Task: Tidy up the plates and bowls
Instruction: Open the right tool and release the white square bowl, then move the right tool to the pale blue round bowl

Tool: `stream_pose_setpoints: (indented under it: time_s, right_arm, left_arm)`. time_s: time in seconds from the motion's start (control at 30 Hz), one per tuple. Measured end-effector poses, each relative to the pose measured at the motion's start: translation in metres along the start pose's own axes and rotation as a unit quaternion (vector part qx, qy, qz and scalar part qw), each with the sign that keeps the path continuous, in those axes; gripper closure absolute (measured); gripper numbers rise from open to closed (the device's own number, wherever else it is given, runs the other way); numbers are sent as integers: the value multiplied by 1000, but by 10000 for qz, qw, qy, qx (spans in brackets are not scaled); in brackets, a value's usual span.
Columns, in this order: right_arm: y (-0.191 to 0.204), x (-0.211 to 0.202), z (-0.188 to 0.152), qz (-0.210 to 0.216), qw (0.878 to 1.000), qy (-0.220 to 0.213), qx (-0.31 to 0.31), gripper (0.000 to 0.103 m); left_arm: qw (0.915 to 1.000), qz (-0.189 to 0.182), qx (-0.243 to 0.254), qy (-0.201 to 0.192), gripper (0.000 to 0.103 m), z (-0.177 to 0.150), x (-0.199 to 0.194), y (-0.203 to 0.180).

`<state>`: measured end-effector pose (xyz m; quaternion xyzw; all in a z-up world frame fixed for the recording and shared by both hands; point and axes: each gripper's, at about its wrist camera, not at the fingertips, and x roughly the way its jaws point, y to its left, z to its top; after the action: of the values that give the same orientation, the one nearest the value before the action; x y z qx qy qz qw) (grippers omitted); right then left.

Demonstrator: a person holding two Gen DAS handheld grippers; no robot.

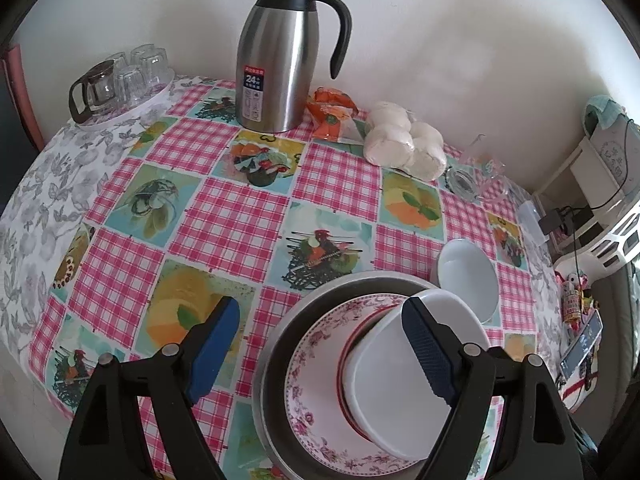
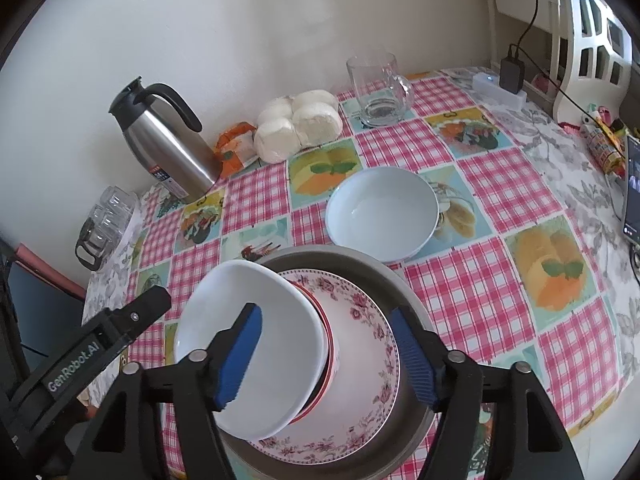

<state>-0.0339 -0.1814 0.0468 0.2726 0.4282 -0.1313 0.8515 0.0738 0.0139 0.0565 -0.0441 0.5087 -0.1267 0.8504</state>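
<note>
A stack stands at the near edge of the table: a grey metal pan, a floral plate, a red-rimmed bowl, and a white bowl lying tilted on top. My left gripper is open, its right finger over the white bowl. My right gripper is also open: one pad hangs over the bowl's inside and the other over the floral plate, with neither pressing. A second white bowl sits alone beyond the stack.
A steel thermos jug, an orange packet and wrapped buns line the wall. A tray of glasses is far left, a glass mug far right. A phone lies at the right edge.
</note>
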Motion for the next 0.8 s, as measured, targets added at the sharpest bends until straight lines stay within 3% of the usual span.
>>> stream_pose_setpoints:
  time_s: [0.07,0.37,0.4,0.47,0.8]
  right_arm:
    - [1,-1,1,4,10000,-64,-38,25]
    - [2,-4,1,-18,9995,-283,-154,2]
    - [2,-4,1,-25,9994,-302,-164,1]
    - [2,-5,2,-21,9993,-325,-178,0]
    - [1,-6,2,10,9991,-369,-188,0]
  left_arm:
    - [10000,36,-20,-23,19,0,0,1]
    - [9997,132,53,-186,18,0,-2,1]
    - [9997,143,36,-190,14,1,-2,1]
    - [9996,169,8,-226,8,0,-3,3]
    - [9989,316,-5,-352,7,0,-4,5]
